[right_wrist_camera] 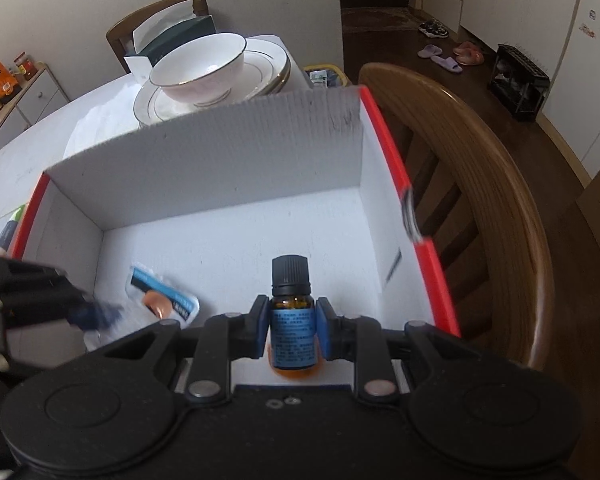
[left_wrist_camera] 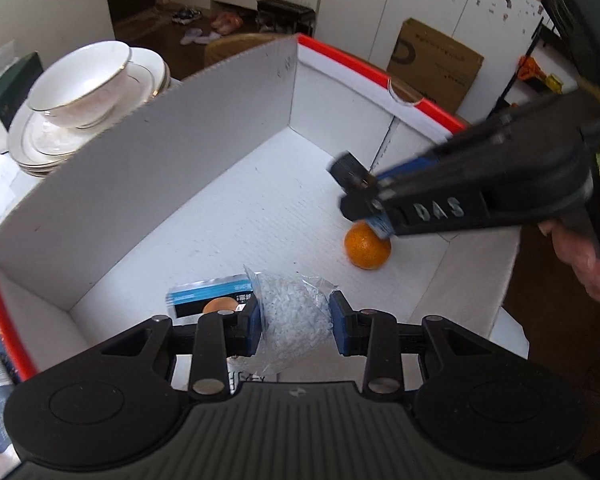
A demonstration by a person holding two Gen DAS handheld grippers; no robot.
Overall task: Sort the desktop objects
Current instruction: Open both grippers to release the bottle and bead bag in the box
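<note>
A white cardboard box (left_wrist_camera: pixel 148 184) with red edges lies open on the table. My left gripper (left_wrist_camera: pixel 294 318) is shut on a clear plastic bag of small white beads (left_wrist_camera: pixel 292 320), held over the box floor. My right gripper (right_wrist_camera: pixel 291 328) is shut on a small amber bottle (right_wrist_camera: pixel 291 320) with a black cap and a blue label, also over the box. In the left wrist view the right gripper (left_wrist_camera: pixel 360 196) hovers just above an orange (left_wrist_camera: pixel 367 249) on the box floor. A blue and black packet (left_wrist_camera: pixel 208 298) lies flat in the box; the right wrist view shows this packet (right_wrist_camera: pixel 166 298) too.
A white bowl (left_wrist_camera: pixel 80 84) sits on stacked plates (left_wrist_camera: pixel 52 144) beside the box. A wooden chair (right_wrist_camera: pixel 480 184) stands at the table's far side. A dark green box (right_wrist_camera: pixel 180 36) stands behind the dishes. A person's hand (left_wrist_camera: pixel 588 256) holds the right gripper.
</note>
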